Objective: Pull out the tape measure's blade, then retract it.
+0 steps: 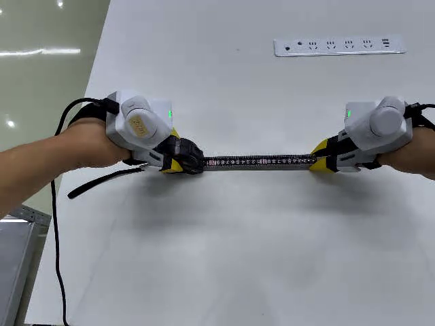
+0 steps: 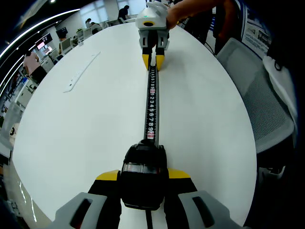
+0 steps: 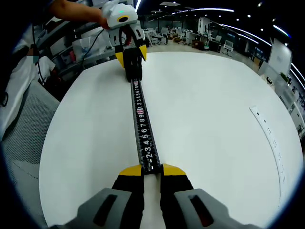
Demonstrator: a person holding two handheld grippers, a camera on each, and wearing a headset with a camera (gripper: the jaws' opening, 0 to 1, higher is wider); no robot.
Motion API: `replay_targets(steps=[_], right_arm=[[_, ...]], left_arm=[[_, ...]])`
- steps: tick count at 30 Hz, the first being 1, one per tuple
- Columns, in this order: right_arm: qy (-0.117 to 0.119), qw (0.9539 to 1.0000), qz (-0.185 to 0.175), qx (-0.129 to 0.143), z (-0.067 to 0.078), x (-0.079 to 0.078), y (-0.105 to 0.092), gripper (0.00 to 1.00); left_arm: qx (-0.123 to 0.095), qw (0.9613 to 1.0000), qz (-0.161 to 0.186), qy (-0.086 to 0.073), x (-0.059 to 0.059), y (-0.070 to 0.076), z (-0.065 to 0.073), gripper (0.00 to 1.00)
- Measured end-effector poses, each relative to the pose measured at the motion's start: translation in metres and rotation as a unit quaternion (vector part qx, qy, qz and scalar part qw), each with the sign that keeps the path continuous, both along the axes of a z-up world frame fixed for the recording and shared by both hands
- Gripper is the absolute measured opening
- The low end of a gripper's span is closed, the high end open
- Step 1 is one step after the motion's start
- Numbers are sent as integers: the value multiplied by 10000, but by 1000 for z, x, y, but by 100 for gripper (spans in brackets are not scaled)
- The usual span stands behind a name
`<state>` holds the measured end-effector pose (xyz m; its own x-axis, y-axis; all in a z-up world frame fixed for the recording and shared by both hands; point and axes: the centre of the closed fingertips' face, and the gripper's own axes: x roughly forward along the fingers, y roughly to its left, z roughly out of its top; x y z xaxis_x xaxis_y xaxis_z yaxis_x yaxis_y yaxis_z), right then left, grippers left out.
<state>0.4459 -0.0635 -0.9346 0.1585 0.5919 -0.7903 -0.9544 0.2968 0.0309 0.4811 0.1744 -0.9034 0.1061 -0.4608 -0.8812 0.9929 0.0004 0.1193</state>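
A black tape measure case [image 1: 185, 155] [image 2: 144, 174] [image 3: 132, 67] sits above the white table, and my left gripper [image 1: 171, 157] [image 2: 143, 179] is shut on it. Its black blade [image 1: 258, 161] [image 2: 151, 105] [image 3: 142, 129], printed with white numbers, runs straight out across the gap to the right. My right gripper [image 1: 319, 161] [image 3: 151, 170] is shut on the blade's end, its yellow fingertips [image 3: 131, 171] pinching the tip. In the left gripper view the right gripper [image 2: 153, 60] shows at the blade's far end; in the right gripper view the left gripper [image 3: 128, 55] shows holding the case.
A white power strip [image 1: 338, 45] [image 2: 81, 71] [image 3: 268, 133] lies at the far side of the table [image 1: 224, 238]. A black cable [image 1: 61, 224] and a strap [image 1: 102, 180] hang off the left side. Office chairs [image 2: 257, 95] stand beside the table edge.
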Motion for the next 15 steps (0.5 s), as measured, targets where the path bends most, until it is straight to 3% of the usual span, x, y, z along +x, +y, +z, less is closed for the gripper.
replay_targets(steps=[15], right_arm=[[12,10000,-73,3,-2,3,-2,11]], left_arm=[[-26,10000,0,-7,0,0,0,31]])
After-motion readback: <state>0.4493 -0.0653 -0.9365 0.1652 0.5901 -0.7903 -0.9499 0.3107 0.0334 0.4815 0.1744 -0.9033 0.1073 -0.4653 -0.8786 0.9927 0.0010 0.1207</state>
